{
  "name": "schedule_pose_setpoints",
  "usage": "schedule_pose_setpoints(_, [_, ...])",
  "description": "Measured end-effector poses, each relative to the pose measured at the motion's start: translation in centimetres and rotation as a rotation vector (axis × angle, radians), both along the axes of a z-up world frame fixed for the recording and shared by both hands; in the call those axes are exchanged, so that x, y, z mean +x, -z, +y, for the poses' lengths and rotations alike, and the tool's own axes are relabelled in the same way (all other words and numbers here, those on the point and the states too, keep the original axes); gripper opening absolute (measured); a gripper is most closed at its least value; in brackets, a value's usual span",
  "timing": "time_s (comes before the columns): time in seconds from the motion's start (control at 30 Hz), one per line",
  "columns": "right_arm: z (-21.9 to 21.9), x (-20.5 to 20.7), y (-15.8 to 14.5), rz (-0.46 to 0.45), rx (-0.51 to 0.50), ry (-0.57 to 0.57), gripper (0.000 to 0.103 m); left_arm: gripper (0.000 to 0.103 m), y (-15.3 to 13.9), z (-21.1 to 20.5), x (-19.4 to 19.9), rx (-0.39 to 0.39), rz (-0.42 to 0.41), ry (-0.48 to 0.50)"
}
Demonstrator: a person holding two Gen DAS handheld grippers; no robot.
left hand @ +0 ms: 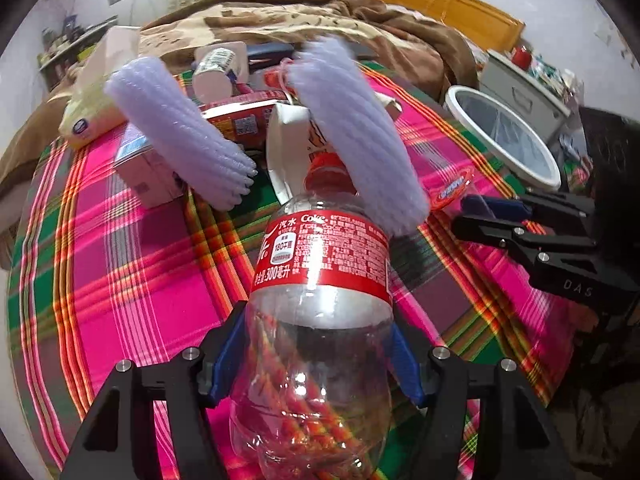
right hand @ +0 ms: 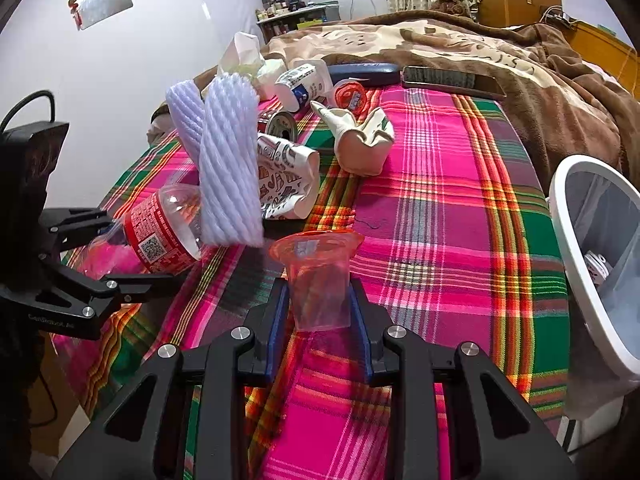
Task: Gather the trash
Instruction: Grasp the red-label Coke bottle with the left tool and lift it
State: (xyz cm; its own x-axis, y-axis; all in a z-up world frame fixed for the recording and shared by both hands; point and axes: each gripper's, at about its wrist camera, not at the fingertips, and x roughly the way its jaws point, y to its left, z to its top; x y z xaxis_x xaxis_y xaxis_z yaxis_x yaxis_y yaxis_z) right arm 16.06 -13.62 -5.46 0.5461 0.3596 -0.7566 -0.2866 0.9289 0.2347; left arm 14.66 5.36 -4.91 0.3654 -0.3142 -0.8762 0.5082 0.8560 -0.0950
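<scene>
Your left gripper (left hand: pixel 316 360) has its jaws closed on the lower part of a clear Coke bottle (left hand: pixel 320 320). The bottle has a red label and a red cap, and its cap end points away from you, over the bright plaid blanket (left hand: pixel 120 280) on the bed. A white foam sleeve (left hand: pixel 360 136) leans on the bottle's neck. A second foam sleeve (left hand: pixel 180 132) sits just to the left of it.

Your right gripper (right hand: pixel 320 320) has its jaws closed on a small clear plastic cup (right hand: pixel 318 280) with an orange rim. The cup is upside down in the view, with the wide rim pointing away from you.

More trash lies further back on the blanket: a crushed paper cup (right hand: pixel 288 180) with drawings, a crumpled white carton (right hand: pixel 360 140), a tin can (right hand: pixel 282 124) and a small yogurt tub (right hand: pixel 304 80). The white trash bin (right hand: pixel 572 240) stands just beside the bed on your right, with something small in it.
</scene>
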Motion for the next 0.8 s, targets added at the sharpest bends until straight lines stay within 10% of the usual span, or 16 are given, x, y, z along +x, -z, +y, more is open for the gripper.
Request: schedule_pose_setpoints(0.8, [-1.9,-1.3,-1.0,-0.038,0.052,0.017,0.030,0.063,-1.8,1.5,-4.7,-0.128,-0.058,-0.172])
